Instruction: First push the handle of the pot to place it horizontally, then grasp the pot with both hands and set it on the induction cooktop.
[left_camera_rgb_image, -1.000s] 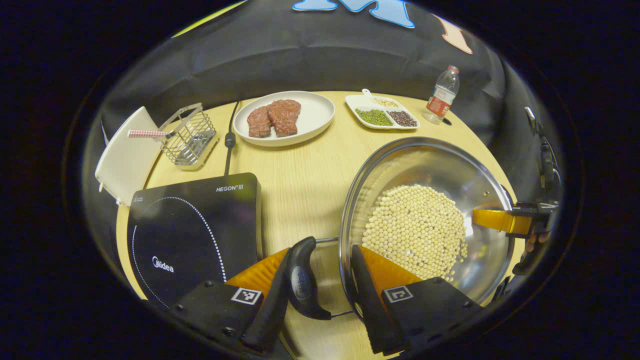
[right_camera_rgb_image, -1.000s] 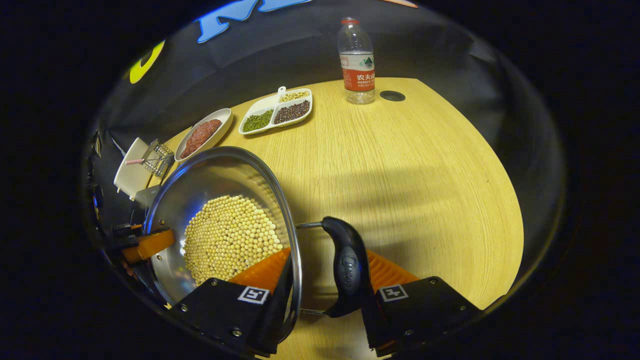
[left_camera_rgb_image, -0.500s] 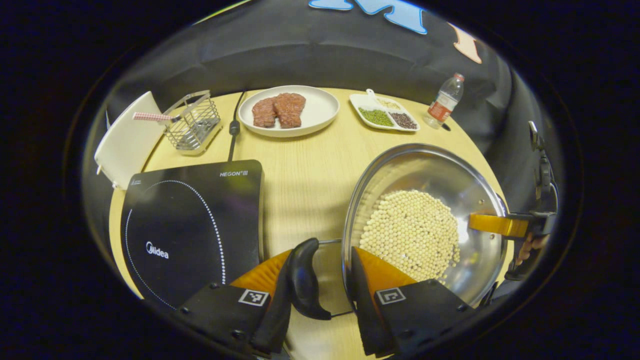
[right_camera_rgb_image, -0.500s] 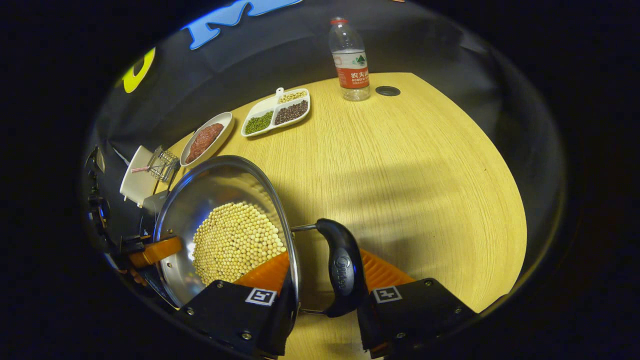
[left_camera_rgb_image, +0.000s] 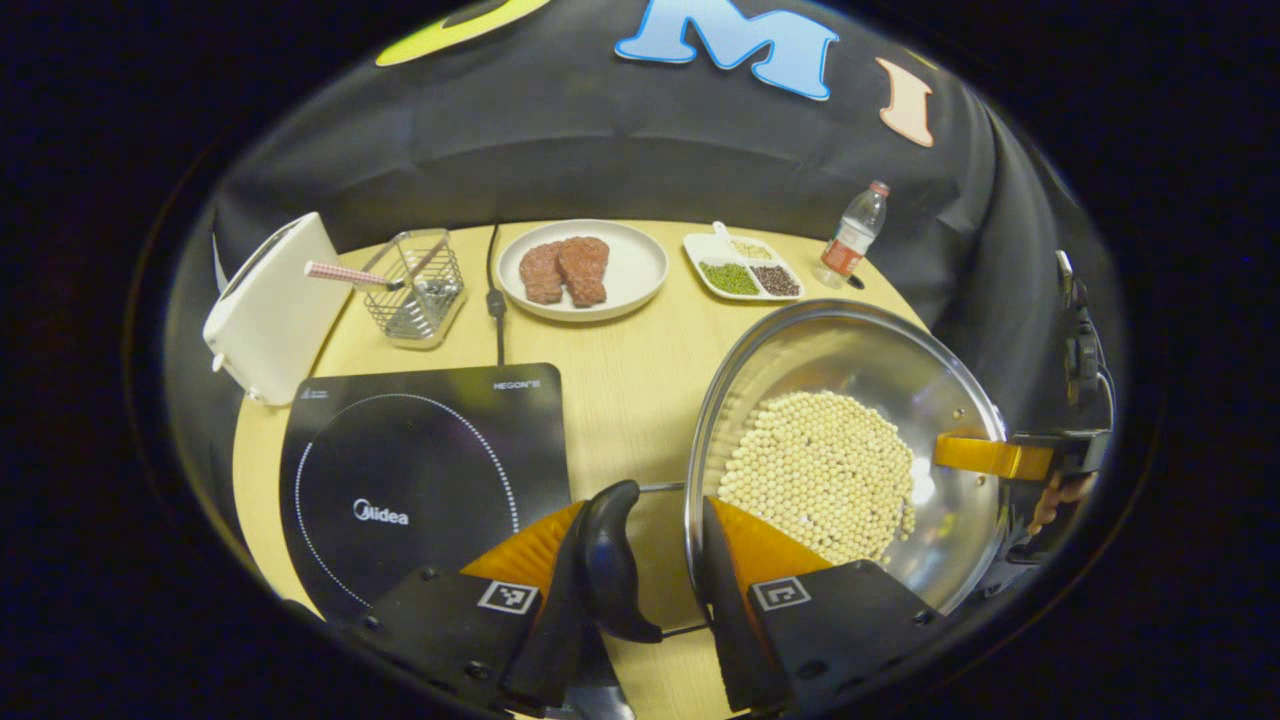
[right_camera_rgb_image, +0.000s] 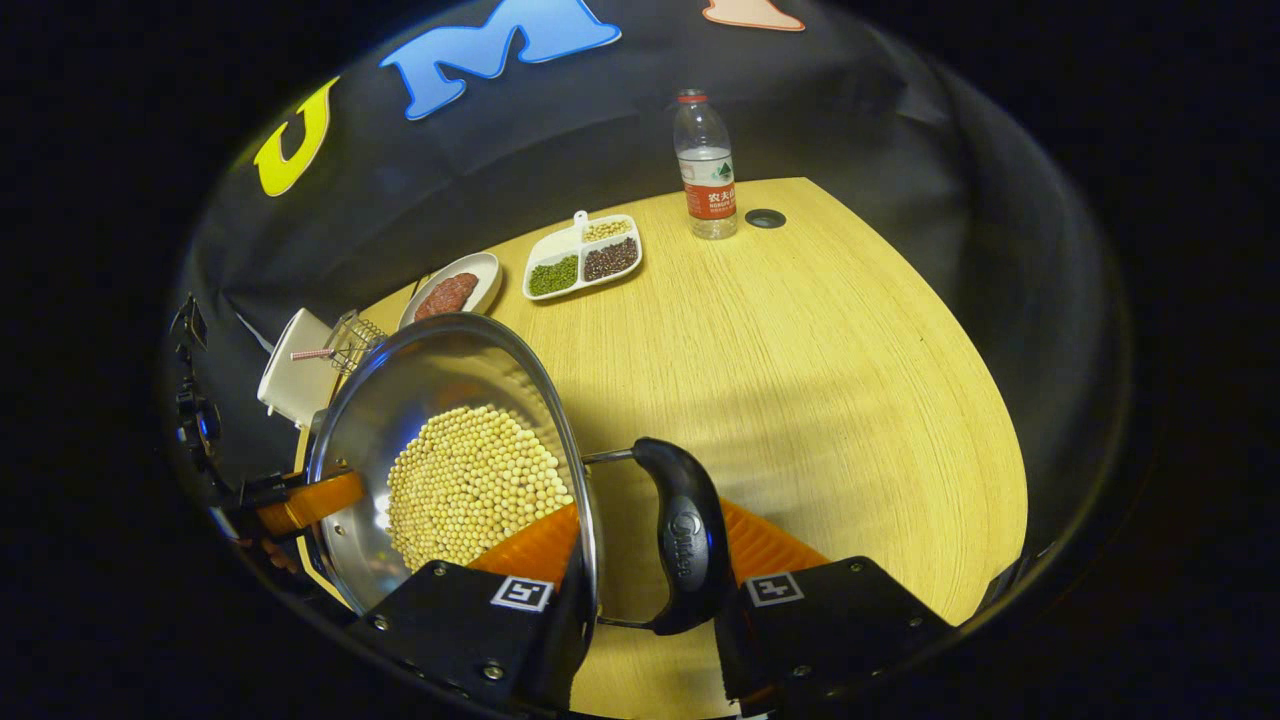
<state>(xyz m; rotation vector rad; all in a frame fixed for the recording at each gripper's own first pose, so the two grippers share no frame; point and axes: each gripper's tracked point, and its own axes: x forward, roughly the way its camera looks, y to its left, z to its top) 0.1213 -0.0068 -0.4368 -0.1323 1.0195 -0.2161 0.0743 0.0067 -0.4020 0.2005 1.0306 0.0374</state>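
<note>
My left hand-held gripper clamps the pot's left handle; my right hand-held gripper clamps the other handle. The pot hangs lifted at lower right of the left gripper view; setting it on the induction cooktop, marked "Midea", remains.

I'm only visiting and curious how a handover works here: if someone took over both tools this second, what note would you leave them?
Left tool: shut on the pot, one finger outside the near handle, one inside the wall.
Right tool: shut on the opposite side in the same way.
Pot, holding pale beans, is beside the induction cooktop, on its right in the left gripper view; I cannot tell whether it is off the table.
Done: handles lie flat, both sides gripped.
Left: carry it level onto the cooktop, then release.
</note>
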